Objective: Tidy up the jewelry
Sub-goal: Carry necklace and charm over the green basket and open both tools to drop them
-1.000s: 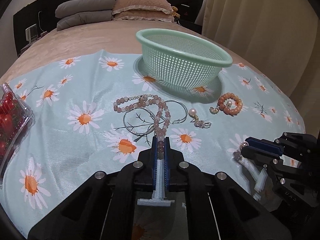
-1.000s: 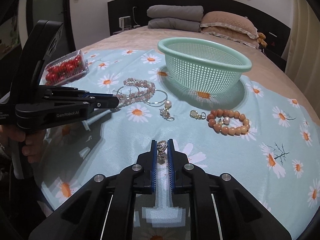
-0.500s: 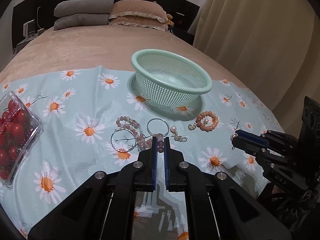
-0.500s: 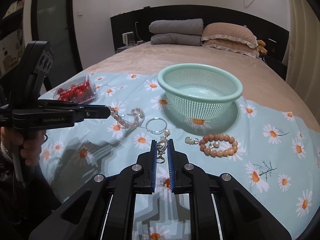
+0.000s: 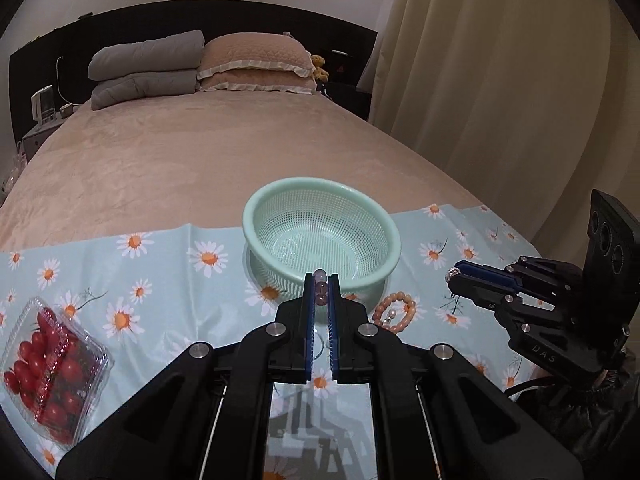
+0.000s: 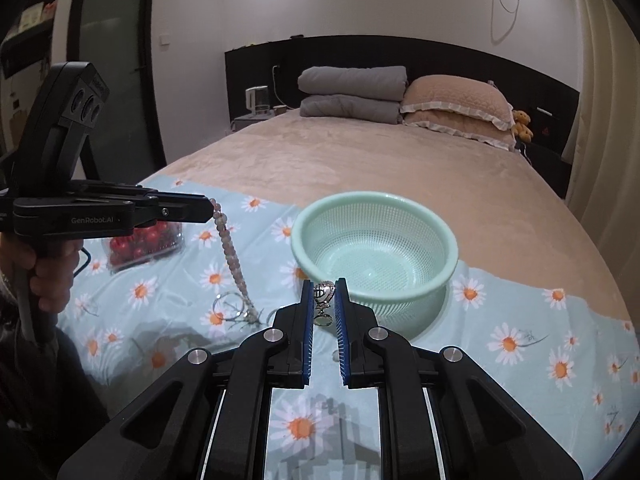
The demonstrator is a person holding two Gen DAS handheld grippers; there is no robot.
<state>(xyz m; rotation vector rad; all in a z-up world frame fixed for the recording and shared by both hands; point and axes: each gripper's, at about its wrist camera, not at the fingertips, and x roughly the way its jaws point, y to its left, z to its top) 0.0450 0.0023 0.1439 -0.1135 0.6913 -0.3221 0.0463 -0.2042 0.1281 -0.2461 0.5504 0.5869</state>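
Note:
My left gripper (image 5: 321,280) is shut on a pink bead necklace (image 5: 320,290). In the right wrist view the necklace (image 6: 232,260) hangs from the left gripper (image 6: 208,209) down to the daisy cloth, its lower end still among silver hoops (image 6: 228,308). My right gripper (image 6: 324,286) is shut on a silver charm earring (image 6: 323,298), held above the cloth just before the mint green basket (image 6: 374,248). The basket (image 5: 320,236) looks empty. An orange bead bracelet (image 5: 396,312) lies on the cloth right of the left gripper. The right gripper (image 5: 454,276) also shows in the left wrist view.
A clear box of cherry tomatoes (image 5: 48,368) sits at the left of the daisy cloth (image 5: 160,280); it also shows in the right wrist view (image 6: 144,240). Beyond the cloth lie the beige bedspread (image 5: 200,160), pillows and a dark headboard. Curtains hang at the right.
Both grippers have risen well above the cloth with their jewelry. The necklace is now drawn up into a hanging strand, and the basket sits closer ahead of both grippers.

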